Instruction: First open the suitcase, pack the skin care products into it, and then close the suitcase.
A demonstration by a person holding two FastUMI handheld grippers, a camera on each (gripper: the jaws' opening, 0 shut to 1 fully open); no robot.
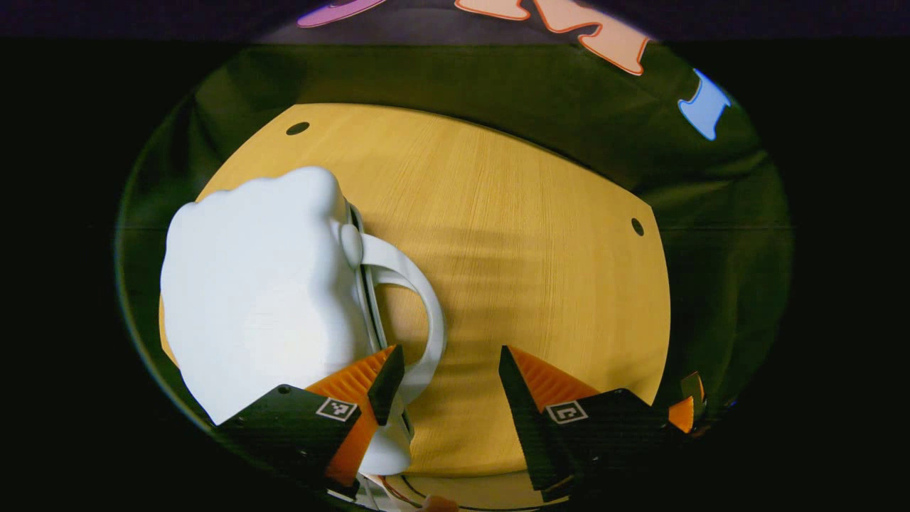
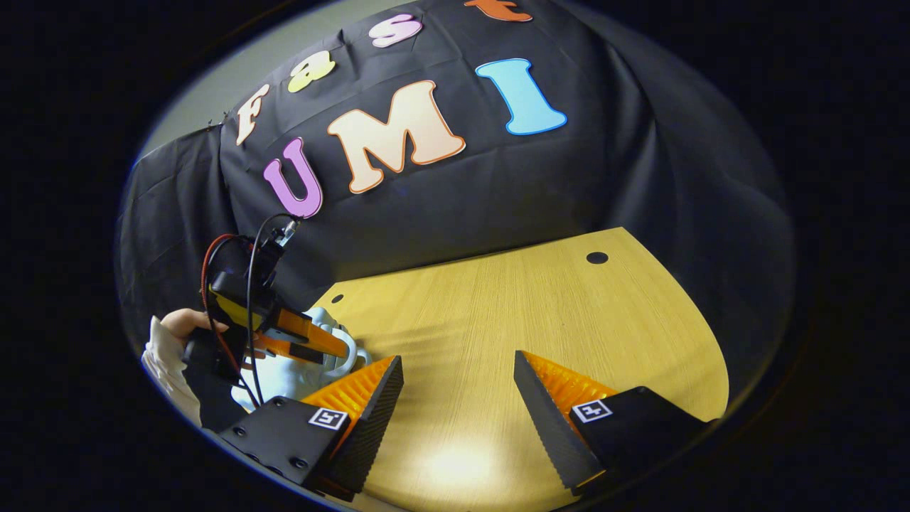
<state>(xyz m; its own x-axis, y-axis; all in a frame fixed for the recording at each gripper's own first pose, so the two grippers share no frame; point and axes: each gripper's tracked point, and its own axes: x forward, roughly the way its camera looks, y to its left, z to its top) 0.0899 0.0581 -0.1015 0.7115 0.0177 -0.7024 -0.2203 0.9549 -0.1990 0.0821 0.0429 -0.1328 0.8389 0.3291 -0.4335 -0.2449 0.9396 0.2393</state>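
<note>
Left gripper view: left gripper [image 1: 444, 366] hovers with fingers spread apart, above white suitcase [image 1: 263, 291] on wooden table [image 1: 540, 235]; one finger overlaps the suitcase handle [image 1: 416, 299], contact unclear. Right gripper view: right gripper [image 2: 458, 373] released, fingers wide over bare table, suitcase far left under the left gripper, a hand [image 2: 186, 321] holding it.

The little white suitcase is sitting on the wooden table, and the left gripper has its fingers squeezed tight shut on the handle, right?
Not quite. The white suitcase does sit on the wooden table, but the left gripper is open, not squeezed shut. In the left gripper view its fingers stand wide apart: one is at the handle, the other is over bare table.
</note>
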